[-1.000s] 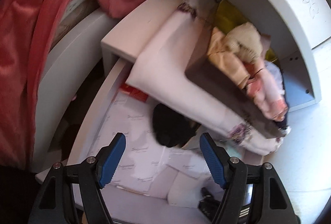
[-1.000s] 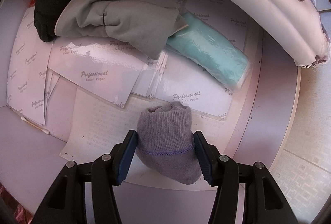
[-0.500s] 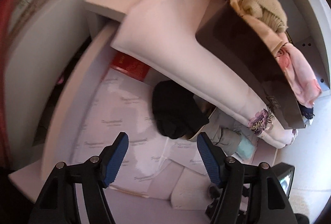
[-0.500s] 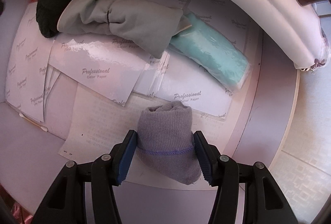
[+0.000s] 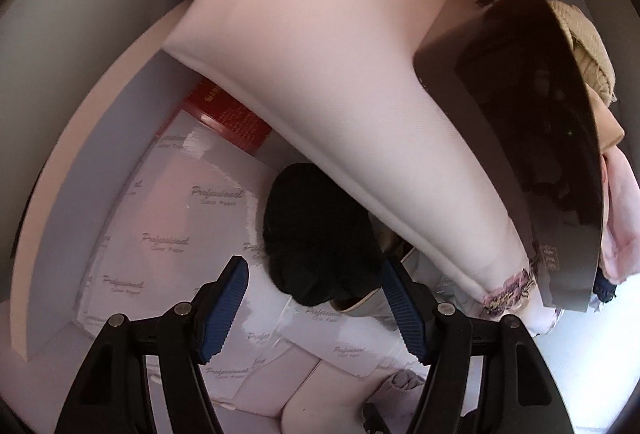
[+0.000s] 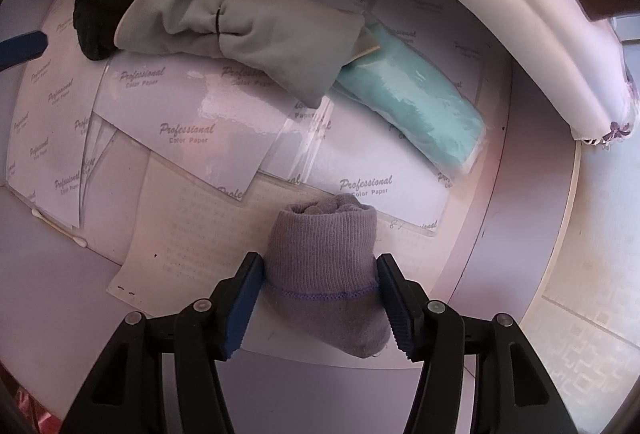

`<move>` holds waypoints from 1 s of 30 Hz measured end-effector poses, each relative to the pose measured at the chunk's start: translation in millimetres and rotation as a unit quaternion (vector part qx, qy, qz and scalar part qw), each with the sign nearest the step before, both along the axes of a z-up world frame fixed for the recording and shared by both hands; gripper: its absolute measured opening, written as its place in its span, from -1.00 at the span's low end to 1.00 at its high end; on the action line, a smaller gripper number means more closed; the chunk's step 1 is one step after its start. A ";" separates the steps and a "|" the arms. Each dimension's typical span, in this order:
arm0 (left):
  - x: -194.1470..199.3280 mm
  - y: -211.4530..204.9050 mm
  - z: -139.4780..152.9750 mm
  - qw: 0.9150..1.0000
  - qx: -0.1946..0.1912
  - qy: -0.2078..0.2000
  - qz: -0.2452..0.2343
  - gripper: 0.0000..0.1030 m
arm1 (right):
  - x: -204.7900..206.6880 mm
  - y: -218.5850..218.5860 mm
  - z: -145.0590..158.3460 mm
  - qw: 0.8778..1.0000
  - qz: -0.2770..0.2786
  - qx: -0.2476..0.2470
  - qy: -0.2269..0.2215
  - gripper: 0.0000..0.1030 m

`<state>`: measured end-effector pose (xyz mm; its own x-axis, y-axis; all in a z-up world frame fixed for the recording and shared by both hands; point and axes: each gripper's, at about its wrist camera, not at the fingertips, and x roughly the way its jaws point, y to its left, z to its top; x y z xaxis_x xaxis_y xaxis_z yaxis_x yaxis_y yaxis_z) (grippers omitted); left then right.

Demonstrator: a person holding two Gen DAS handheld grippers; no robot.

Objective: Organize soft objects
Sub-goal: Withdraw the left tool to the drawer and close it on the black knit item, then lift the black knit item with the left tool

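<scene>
Between the blue pads of the right gripper [image 6: 320, 298] sits a rolled purple-grey sock [image 6: 326, 270], pinched on both sides, its ribbed cuff pointing away from the camera and its lower end bulging out below the right pad. It is held low over the near part of a white drawer [image 6: 516, 193], just above a pale printed sheet [image 6: 192, 230] and close to glossy sheets marked "Professional Color Paper" [image 6: 192, 121] that line the drawer floor. Farther back in the drawer lies a grey folded cloth bundle [image 6: 248, 33], with a black sock ball [image 6: 104, 1] touching its left end and a teal cloth in a clear wrapper [image 6: 420, 113] tucked against its right end. A cotton swab [image 6: 60, 230] lies on the sheets at the left. The left gripper [image 5: 316, 310] hovers over the same drawer with its fingers spread wide and nothing between them; the black sock ball [image 5: 316, 230] lies just beyond and between its pads, resting on the glossy paper [image 5: 168, 234]. A red booklet [image 5: 232, 117] shows at the back of the drawer, partly under the paper. Above the drawer hangs a white cloth with purple floral embroidery [image 5: 340, 93], draped over the furniture's edge, and a dark glossy panel [image 5: 540, 153] lies on top of it. Beyond that panel, a beige knit item [image 5: 588, 53] and a pink cloth [image 5: 620, 218] are bunched together at the right.
</scene>
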<state>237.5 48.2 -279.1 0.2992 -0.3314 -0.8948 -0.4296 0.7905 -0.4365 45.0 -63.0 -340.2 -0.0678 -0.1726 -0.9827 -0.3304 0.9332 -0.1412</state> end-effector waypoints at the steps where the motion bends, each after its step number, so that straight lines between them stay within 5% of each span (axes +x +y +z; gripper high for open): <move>1: 0.9 -1.6 -1.3 1.000 0.003 0.002 0.000 0.35 | 0.9 -0.4 0.4 1.000 0.000 0.000 0.000 0.15; 13: 11.5 -6.0 -20.9 1.000 -0.002 0.011 0.001 0.35 | -3.2 6.4 2.2 1.000 0.005 -0.003 -0.001 0.15; 19: 8.7 -10.5 -19.2 1.000 0.000 0.007 -0.022 -0.17 | -1.6 8.5 2.1 1.000 0.005 -0.003 0.001 0.15; 30: -15.5 -2.6 -2.8 0.997 0.034 0.032 -0.054 -0.45 | 1.5 11.2 0.7 1.000 0.001 -0.002 0.001 0.14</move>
